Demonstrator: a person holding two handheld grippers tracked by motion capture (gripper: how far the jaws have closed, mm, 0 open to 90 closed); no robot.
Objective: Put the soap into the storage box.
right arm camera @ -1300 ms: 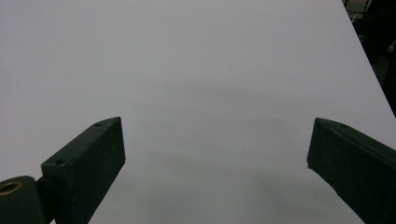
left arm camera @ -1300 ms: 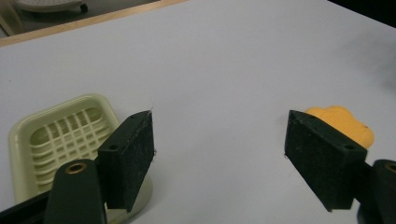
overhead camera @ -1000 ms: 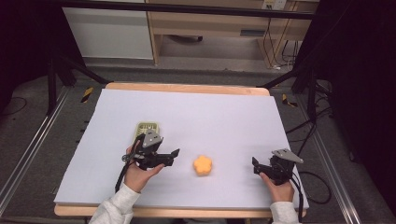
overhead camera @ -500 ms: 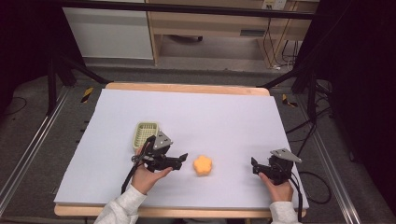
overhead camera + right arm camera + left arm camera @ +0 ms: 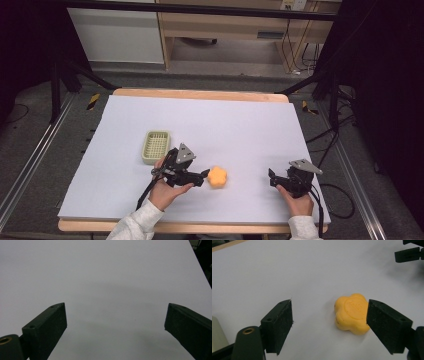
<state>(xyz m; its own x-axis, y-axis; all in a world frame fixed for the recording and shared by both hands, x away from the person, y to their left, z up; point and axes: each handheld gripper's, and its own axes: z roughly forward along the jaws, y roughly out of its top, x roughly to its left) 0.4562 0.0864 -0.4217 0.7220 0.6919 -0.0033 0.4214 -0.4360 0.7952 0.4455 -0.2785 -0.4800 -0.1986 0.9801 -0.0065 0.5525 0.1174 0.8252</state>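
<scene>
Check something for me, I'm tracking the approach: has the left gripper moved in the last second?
Yes. The left gripper has moved right, away from the green basket and up to the orange piece, which stayed put. Its jaws are open.

Even overhead light is washing the white surface [image 5: 250, 125] bright, while the room around it is sinking into near black. In the gripper views the surface is turning greyish, soft shadows are spreading under the jaws, and the near jaw edges are blurring slightly.
</scene>
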